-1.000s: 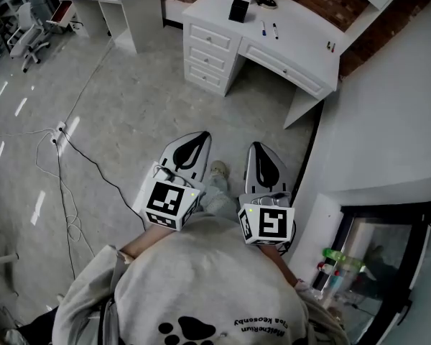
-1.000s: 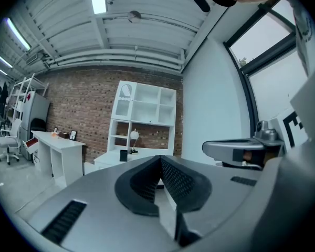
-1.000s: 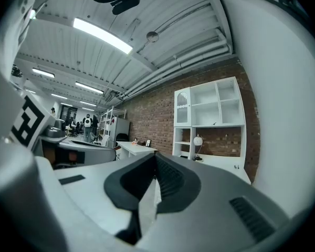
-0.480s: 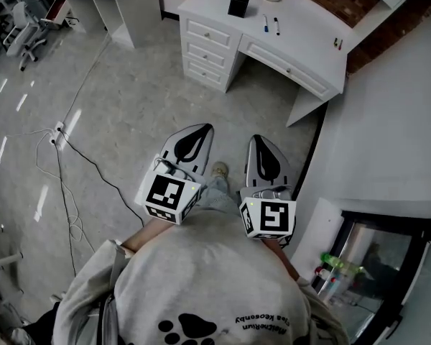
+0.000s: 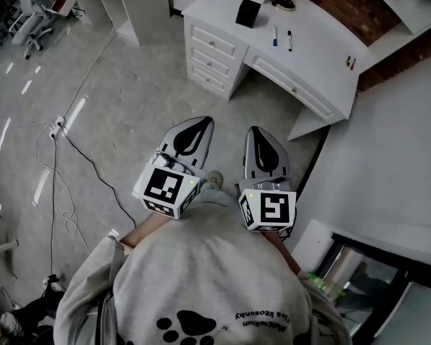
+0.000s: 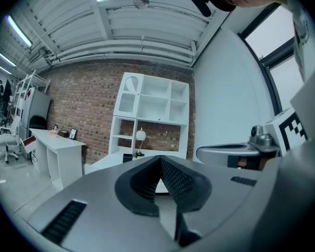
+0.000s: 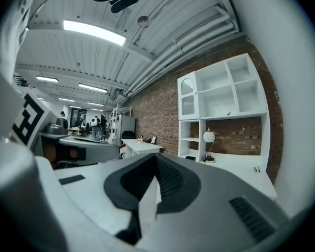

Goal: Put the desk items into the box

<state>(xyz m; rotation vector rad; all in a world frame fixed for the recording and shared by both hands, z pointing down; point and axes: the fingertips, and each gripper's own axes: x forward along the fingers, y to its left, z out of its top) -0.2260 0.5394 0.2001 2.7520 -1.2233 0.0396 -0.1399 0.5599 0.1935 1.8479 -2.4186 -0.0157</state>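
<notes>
The left hand-held gripper and right hand-held gripper, smooth grey-white plastic shells, point toward 12 o'clock; each has its ribbed black pads closed together on nothing; at 1 o'clock, well apart, the curved white tabletop carries a small black square box and two slim pens; speckled grey floor lies between.

White desk against the brick wall, a few things on top.
The desk carries a black box at its back, a lamp base near it, two pens lying side by side, and something small by the right end.
</notes>
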